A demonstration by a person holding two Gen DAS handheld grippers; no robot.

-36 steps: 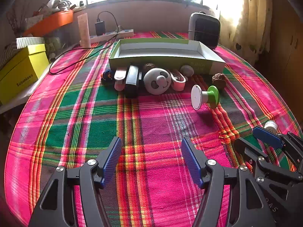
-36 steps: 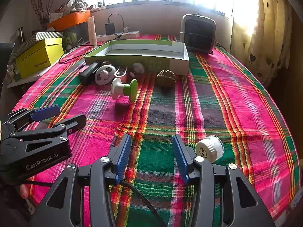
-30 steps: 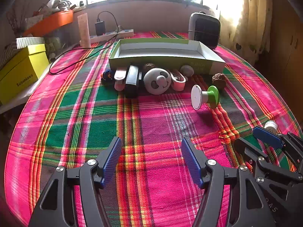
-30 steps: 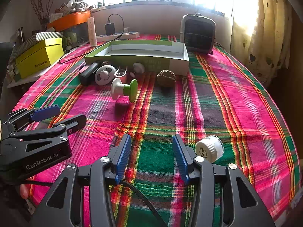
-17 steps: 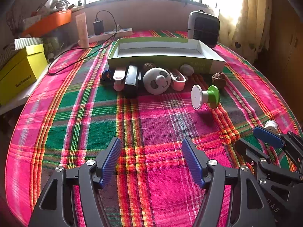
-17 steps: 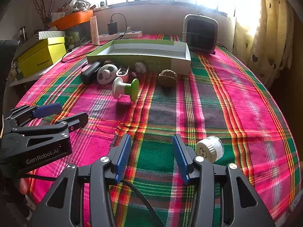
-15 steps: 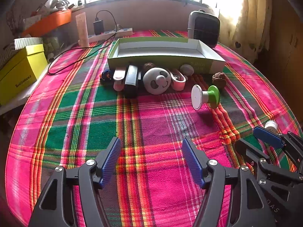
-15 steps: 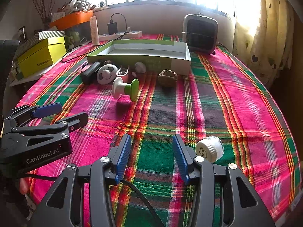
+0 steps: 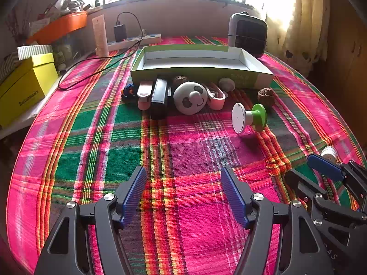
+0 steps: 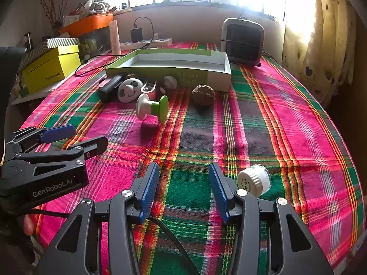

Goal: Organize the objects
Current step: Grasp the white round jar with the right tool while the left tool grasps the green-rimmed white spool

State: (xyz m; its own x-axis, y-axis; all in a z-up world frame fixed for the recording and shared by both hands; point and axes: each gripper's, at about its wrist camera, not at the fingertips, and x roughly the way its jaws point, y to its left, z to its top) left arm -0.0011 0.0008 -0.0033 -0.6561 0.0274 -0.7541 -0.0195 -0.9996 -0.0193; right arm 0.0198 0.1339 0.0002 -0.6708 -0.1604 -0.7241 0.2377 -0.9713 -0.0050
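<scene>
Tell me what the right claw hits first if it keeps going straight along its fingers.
Most likely the plaid cloth just ahead, since the right claw stands open and tilted down at bare fabric. The small white jar lies just right of that line, probably missed, though depth is unclear.

Shallow green-sided box [image 9: 201, 74] with white inside, open and empty, far across the plaid cloth. Huddled against its near wall: panda-face disc [image 9: 190, 97], black case [image 9: 158, 97], pink clip [image 9: 144, 94], brown walnut-like ball [image 9: 265, 96]. Nearer, toppled white-and-green knob [image 9: 248, 117]; white-capped jar [image 10: 253, 180] on its side, well apart.
</scene>
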